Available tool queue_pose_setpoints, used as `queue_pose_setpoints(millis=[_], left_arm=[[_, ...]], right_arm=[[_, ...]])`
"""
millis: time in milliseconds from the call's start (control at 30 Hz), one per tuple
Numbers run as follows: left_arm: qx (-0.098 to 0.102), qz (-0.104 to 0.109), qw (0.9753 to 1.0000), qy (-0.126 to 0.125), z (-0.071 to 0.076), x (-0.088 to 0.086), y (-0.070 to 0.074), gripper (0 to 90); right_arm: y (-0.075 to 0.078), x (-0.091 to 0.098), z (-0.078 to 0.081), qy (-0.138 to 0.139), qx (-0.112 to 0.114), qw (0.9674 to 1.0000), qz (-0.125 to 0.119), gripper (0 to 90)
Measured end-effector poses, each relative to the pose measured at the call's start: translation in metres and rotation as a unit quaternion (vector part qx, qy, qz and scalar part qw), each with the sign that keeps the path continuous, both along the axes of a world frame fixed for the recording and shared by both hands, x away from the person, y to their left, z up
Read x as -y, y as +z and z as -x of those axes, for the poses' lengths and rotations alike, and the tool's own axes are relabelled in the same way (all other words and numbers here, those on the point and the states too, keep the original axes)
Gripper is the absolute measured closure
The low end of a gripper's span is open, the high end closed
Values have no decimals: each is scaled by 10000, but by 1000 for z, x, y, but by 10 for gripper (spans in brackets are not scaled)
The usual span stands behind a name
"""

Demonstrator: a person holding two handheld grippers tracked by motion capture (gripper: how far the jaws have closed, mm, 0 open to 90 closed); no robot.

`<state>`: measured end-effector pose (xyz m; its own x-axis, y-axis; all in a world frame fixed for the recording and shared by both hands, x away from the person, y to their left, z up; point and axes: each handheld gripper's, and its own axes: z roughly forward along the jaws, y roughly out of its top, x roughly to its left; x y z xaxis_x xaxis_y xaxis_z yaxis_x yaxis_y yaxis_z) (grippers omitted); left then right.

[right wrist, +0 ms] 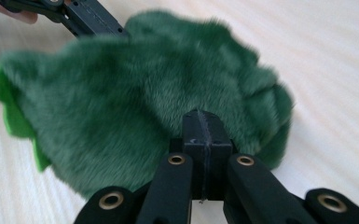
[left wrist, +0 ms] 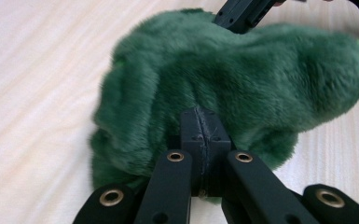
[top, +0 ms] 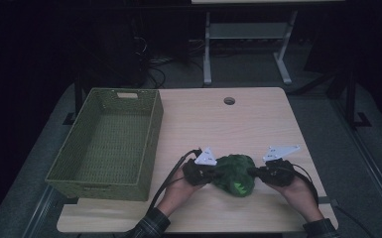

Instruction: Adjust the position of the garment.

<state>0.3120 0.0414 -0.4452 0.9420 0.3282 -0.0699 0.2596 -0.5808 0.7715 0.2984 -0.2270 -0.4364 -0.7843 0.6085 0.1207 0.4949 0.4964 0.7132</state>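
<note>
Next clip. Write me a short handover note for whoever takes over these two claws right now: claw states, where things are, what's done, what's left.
Left claw: shut, pinching the fur of the green plush toy on its left side.
Right claw: shut, pinching its right side.
Toy: at the near middle of the table, between both hands.
Green basket: at the table's left edge, nothing in it.
Done: both grips on.
Left: probably carry the toy into the basket and release.

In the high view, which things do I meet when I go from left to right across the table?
Green woven basket → left gripper → dark green plush toy → right gripper.
</note>
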Motion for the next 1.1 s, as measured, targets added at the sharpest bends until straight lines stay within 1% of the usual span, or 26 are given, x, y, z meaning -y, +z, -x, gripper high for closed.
queue_pose_setpoints(millis=[33,100,167,200,300,333,367,400,433,500,533,600,633,700,767,800,900,1000,1100], left_arm=[[-15,-19,10000,-40,2,2,-2,896],[-37,-62,9999,-106,5,6,-5,896],[-33,-124,9998,-161,7,9,-9,896],[-63,-159,9997,-184,7,10,-11,896],[-90,-278,9994,-199,9,11,-16,897],[-82,-311,9993,-188,9,12,-18,896],[-73,-398,9989,-236,9,11,-19,897],[-80,-375,9990,-216,10,12,-22,897],[-60,-429,9988,-240,10,13,-23,897],[-60,-401,9989,-221,10,14,-25,897],[-48,-425,9988,-237,10,13,-24,897],[-53,-385,9991,-196,9,13,-24,897],[-43,-455,9987,-216,8,11,-23,897],[-42,-435,9990,-110,5,8,-22,897],[-43,-453,9990,-13,1,2,-20,896],[-61,-426,9991,40,-1,0,-20,897],[-14,-435,9990,127,-8,-8,-19,897],[-39,-450,9987,228,-12,-13,-19,897],[-41,-416,9987,301,-15,-17,-18,897]], right_arm=[[-3,0,2,-7,-81,10000,51,900],[-8,1,5,-1,-176,9997,150,900],[-11,0,8,7,-233,9996,150,900],[-12,0,8,49,-216,9996,197,900],[-16,-3,9,51,-353,9990,287,900],[-18,-4,10,81,-386,9986,349,900],[-19,-6,11,59,-442,9982,407,900],[-20,-7,11,74,-435,9981,419,900],[-21,-8,12,87,-452,9980,443,900],[-24,-9,13,67,-486,9979,425,900],[-24,-9,13,58,-498,9979,414,900],[-25,-8,12,74,-513,9980,357,900],[-26,-9,13,81,-505,9981,336,900],[-26,-12,14,122,-520,9981,316,900],[-27,-16,14,223,-540,9980,249,900],[-27,-18,14,272,-538,9979,245,900],[-29,-25,16,435,-552,9973,189,900],[-29,-33,18,559,-607,9965,151,900],[-28,-40,20,694,-543,9959,188,900]])
